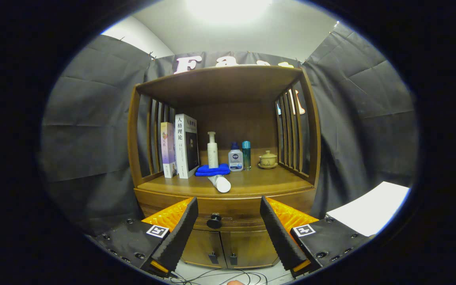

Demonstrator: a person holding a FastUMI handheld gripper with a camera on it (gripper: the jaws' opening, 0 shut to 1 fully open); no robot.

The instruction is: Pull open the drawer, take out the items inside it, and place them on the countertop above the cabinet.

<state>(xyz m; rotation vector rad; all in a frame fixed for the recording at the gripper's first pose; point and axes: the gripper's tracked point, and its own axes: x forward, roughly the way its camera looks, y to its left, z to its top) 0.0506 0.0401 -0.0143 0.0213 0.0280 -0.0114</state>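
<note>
A: Nearest to us, what do we have?

B: Our gripper (pixel 228 231), its two ribbed, wedge-shaped fingers (pixel 178 233) spread wide apart and holding nothing. Loose cables (pixel 216 277) trail on the pale floor beneath them.

A: And between the fingers?

B: We see the round dark knob (pixel 214 221) of the drawer (pixel 228 215), just ahead of us and nearer the left finger. The drawer front is smooth brown wood, and it sits closed in the cabinet (pixel 224 245). Below it are two wooden doors, each with a small dark handle (pixel 213 258).

A: Above the drawer?

B: The wooden tabletop (pixel 267 180), slightly curved along its front edge. A white tube (pixel 220 183) lies on its side near that edge. Behind it we see a folded blue cloth (pixel 213 170), soft-looking, with a tall white pump bottle (pixel 212 150) just behind it.

A: Further back?

B: Left of the cloth, two upright books (pixel 180 146). Right of it, a squat pale bottle with a blue cap (pixel 235 157), touching or just beside a slim teal cylinder (pixel 246 155), then a small rounded lidded cup on a saucer (pixel 268 159).

A: The sides?

B: Slatted wood rails, a flat wooden top overhead. A flat white surface (pixel 370 208) stands off to the right.
</note>
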